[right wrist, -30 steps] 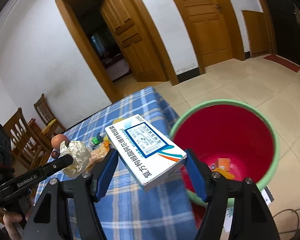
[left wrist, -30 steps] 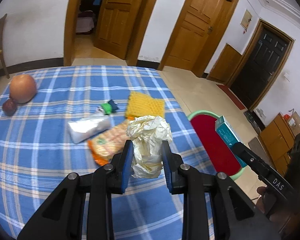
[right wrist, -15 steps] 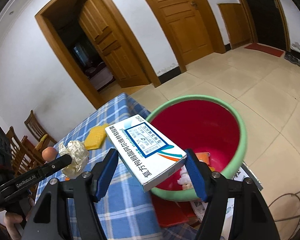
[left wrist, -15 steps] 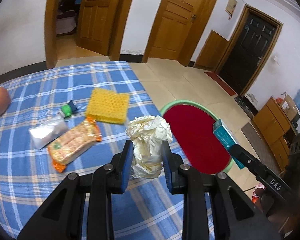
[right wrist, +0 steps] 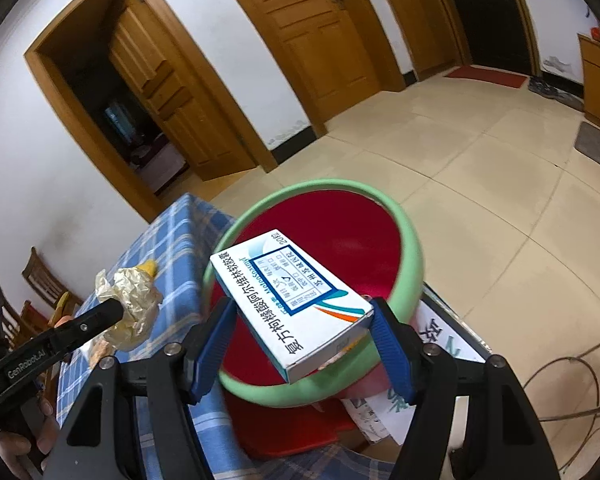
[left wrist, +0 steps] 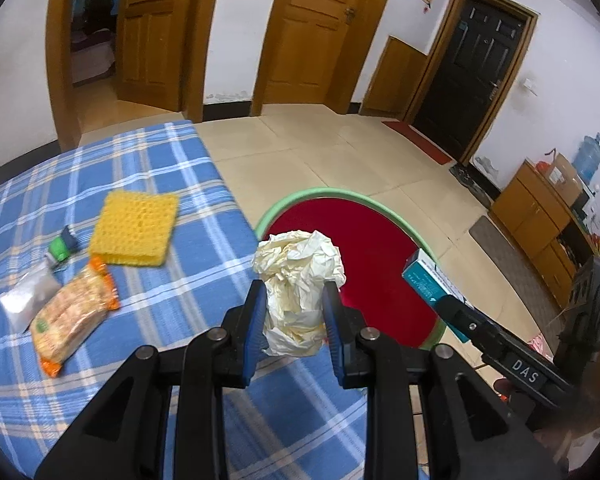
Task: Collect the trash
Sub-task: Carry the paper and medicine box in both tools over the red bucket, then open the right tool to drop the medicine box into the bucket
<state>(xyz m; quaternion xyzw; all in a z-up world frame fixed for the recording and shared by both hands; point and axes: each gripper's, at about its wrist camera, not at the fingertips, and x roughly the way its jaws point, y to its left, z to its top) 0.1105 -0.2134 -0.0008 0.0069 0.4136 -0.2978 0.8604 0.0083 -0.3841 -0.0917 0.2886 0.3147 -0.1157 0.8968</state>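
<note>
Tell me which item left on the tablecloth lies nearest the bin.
The yellow sponge. It lies closest to the table edge beside the bin; the snack packet and silver pouch lie farther away.

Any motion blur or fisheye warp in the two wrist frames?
Left wrist: held paper ball sharp, sponge and snack packet smeared, door frames bowed. Right wrist: medicine box print crisp, bin rim slightly soft, dark vignette corners.

"DAS" on right gripper [left wrist: 452,312] — "GenRobot.AI" on left gripper [right wrist: 114,314].
</note>
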